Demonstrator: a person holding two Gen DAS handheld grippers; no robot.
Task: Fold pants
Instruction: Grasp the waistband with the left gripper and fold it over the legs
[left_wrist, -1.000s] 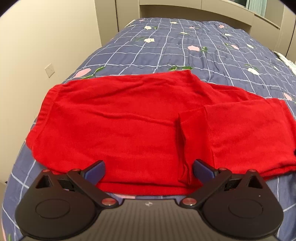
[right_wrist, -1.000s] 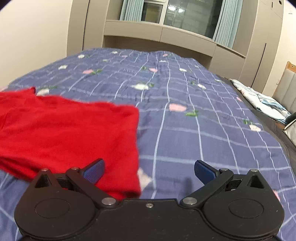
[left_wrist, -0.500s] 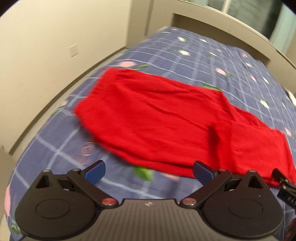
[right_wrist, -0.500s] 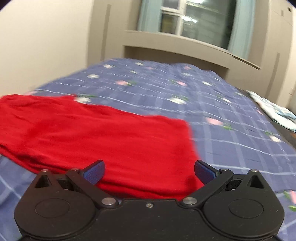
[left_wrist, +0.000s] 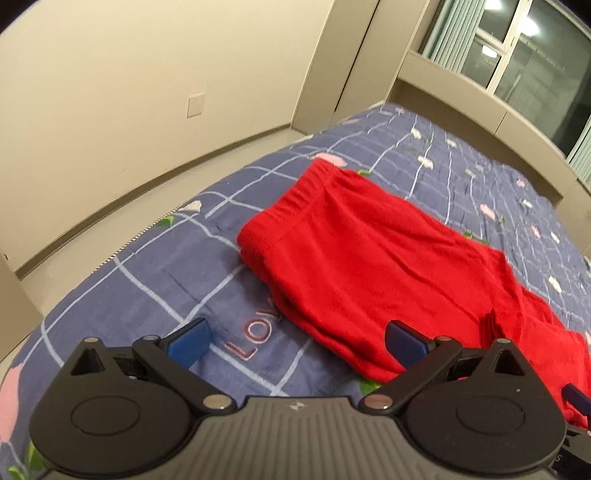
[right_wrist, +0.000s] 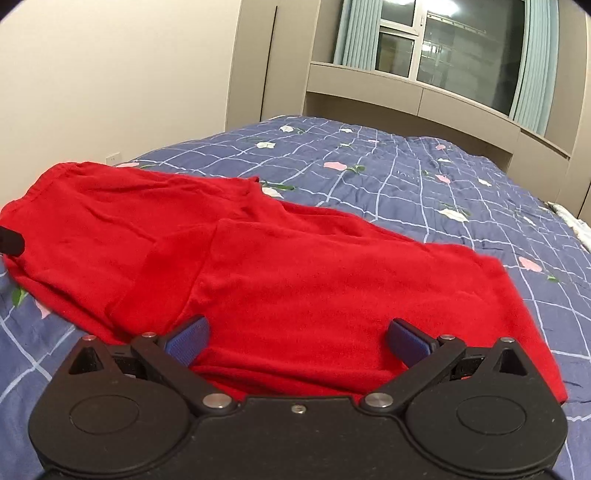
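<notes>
Red pants (right_wrist: 295, 266) lie on the bed (right_wrist: 424, 177), seemingly part-folded; both grippers (left_wrist: 295, 341) (right_wrist: 297, 338) hover, fingers apart.

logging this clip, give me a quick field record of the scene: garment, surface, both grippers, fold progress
garment: red pants, lying flat, waistband at the left end
surface: bed with blue checked floral bedspread
fold state: legs appear laid one over the other; a doubled-back layer edge shows mid-length; not yet a compact fold
left gripper: open, holding nothing, over the bedspread beside the pants' near edge
right gripper: open, holding nothing, over the leg end
background: window, beige wall, wall socket
</notes>
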